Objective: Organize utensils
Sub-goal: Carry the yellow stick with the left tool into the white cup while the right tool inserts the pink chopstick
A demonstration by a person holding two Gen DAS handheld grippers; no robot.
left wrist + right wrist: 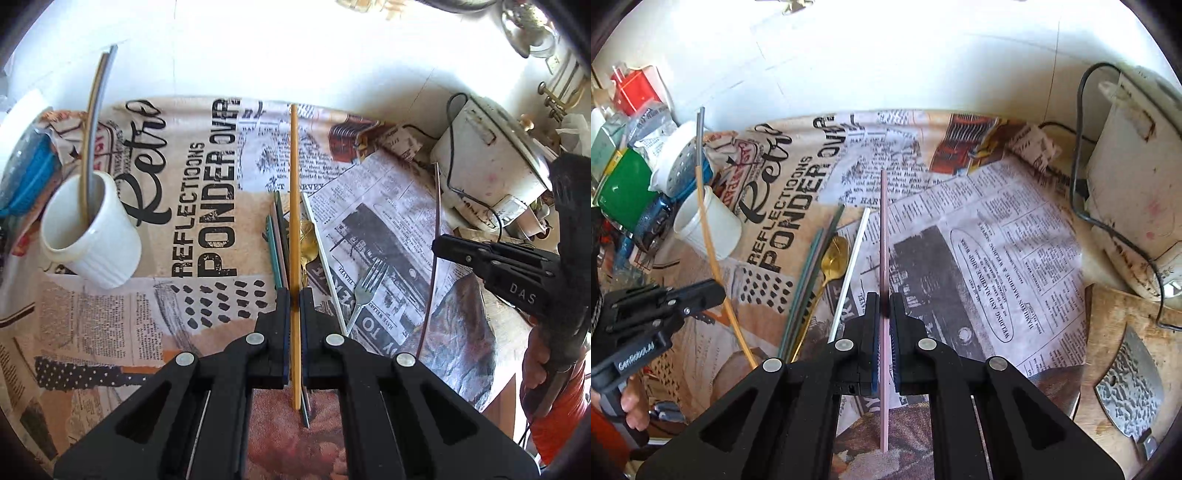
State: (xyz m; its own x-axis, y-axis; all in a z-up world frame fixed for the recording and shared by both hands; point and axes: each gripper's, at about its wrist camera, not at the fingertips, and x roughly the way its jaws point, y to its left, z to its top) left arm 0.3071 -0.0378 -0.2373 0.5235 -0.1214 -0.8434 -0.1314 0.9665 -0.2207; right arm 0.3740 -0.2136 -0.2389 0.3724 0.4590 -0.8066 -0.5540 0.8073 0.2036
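My left gripper (294,295) is shut on a yellow chopstick (294,206) and holds it above the newspaper-print cloth (207,206). My right gripper (885,301) is shut on a pink chopstick (883,236). A white cup (92,236) at the left holds two sticks, one yellow and one grey (92,122); it also shows in the right wrist view (709,225). On the cloth lie green and grey chopsticks (812,273), a white chopstick (851,266), a gold spoon (833,258) and a steel fork (367,288).
A white rice cooker (1126,192) with a black cable stands at the right. A cleaver (1130,391) lies on a wooden board (1108,332). A green tin (624,188), packets and a red box crowd the left edge.
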